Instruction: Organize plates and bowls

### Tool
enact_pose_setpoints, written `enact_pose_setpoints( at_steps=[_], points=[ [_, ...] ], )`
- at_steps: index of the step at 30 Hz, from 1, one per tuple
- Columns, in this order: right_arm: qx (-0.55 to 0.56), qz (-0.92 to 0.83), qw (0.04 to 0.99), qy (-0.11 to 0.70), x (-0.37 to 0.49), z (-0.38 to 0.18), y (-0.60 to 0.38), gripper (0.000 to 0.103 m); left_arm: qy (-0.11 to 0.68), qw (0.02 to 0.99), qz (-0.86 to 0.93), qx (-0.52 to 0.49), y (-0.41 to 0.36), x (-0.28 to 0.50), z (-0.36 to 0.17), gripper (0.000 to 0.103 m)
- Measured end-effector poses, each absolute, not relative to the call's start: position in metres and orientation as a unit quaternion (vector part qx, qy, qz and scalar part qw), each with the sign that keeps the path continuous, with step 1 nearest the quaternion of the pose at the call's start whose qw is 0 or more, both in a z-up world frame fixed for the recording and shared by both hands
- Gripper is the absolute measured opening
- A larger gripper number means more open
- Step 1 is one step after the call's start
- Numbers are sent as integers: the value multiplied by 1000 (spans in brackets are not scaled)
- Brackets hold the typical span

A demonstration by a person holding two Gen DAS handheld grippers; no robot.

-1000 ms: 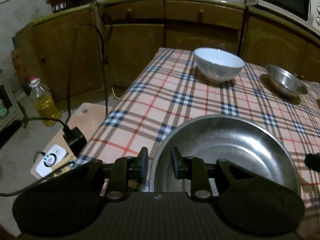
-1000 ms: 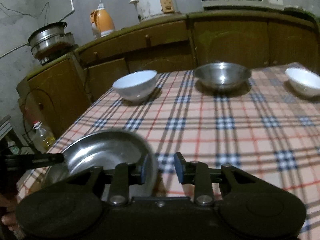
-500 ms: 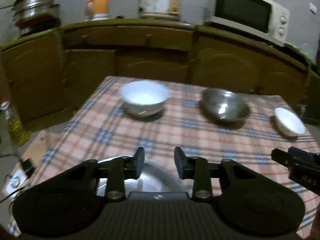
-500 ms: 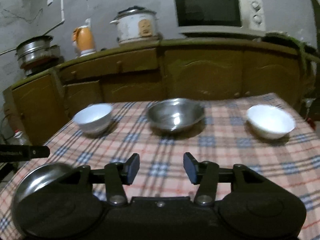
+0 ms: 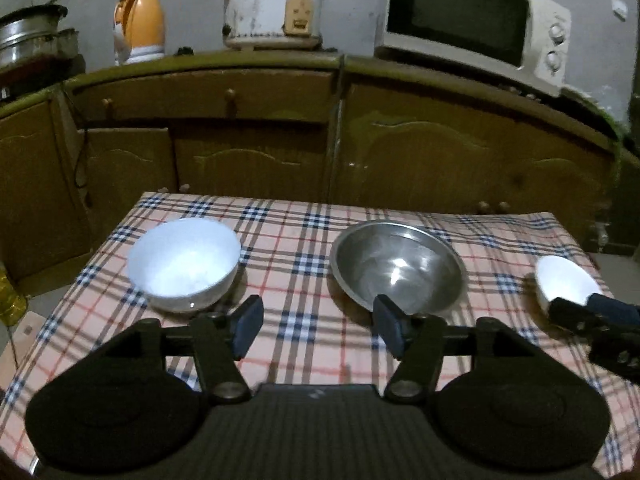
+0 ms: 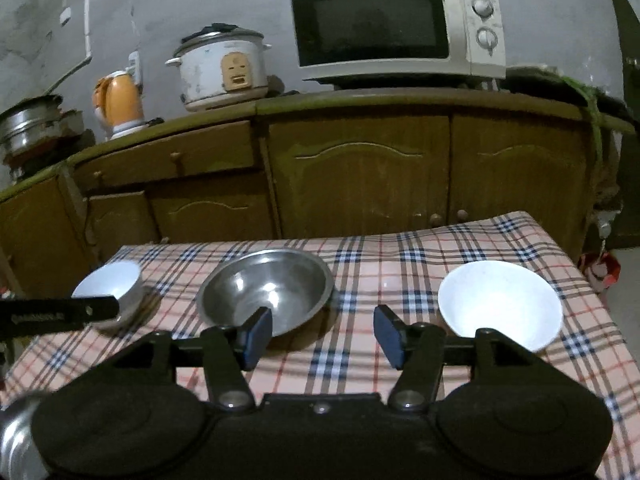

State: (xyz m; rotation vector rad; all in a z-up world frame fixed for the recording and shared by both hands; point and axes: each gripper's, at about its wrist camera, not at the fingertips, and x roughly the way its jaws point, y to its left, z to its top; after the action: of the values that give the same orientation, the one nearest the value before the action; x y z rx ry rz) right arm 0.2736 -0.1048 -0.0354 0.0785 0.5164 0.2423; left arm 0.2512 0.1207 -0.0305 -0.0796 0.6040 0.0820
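Nearest the lens, the left gripper (image 5: 318,330) hangs over the plaid pink-and-blue tablecloth (image 5: 296,280), its jaws opening and nothing but cloth showing between them. Same story for the right gripper (image 6: 323,335): jaws opening, nothing between the blue pads. Down in the right view's bottom-left corner, the rim of a shiny steel plate (image 6: 16,436) peeks out at the table's near edge. Just beyond the fingers sit three bowls in a row, well apart: a deep white ceramic bowl (image 5: 185,263) on the left, a wide stainless steel bowl (image 5: 397,266) in the middle, a shallower white bowl (image 6: 500,305) on the right. All upright, all empty. Behind the table runs the brown wooden cabinet (image 6: 360,176), carrying an orange kettle (image 5: 139,26), a white rice cooker (image 5: 274,2) and a white microwave (image 6: 396,24).
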Motion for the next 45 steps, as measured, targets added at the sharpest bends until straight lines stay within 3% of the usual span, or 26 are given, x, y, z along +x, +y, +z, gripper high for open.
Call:
enact_pose_setpoints(
  at_steps=[17, 22, 24, 25, 33, 45],
  points=[
    [67, 119, 932, 335, 402, -101, -82, 69, 374, 926, 34, -38, 127, 373, -97, 60],
    [76, 119, 926, 349, 420, -117, -77, 69, 385, 922, 14, -43, 123, 390, -106, 26],
    [87, 131, 920, 359, 425, -121, -76, 35, 384, 922, 2, -45, 122, 392, -107, 21],
    [93, 138, 919, 358, 425, -122, -75, 26, 378, 925, -1, -43, 120, 390, -107, 19],
    [67, 124, 934, 328, 403, -102, -75, 23, 358, 932, -12, -53, 118, 373, -91, 18],
    [61, 117, 952, 278, 318, -30, -111, 23, 301, 953, -14, -39, 78, 287, -22, 17]
  ],
)
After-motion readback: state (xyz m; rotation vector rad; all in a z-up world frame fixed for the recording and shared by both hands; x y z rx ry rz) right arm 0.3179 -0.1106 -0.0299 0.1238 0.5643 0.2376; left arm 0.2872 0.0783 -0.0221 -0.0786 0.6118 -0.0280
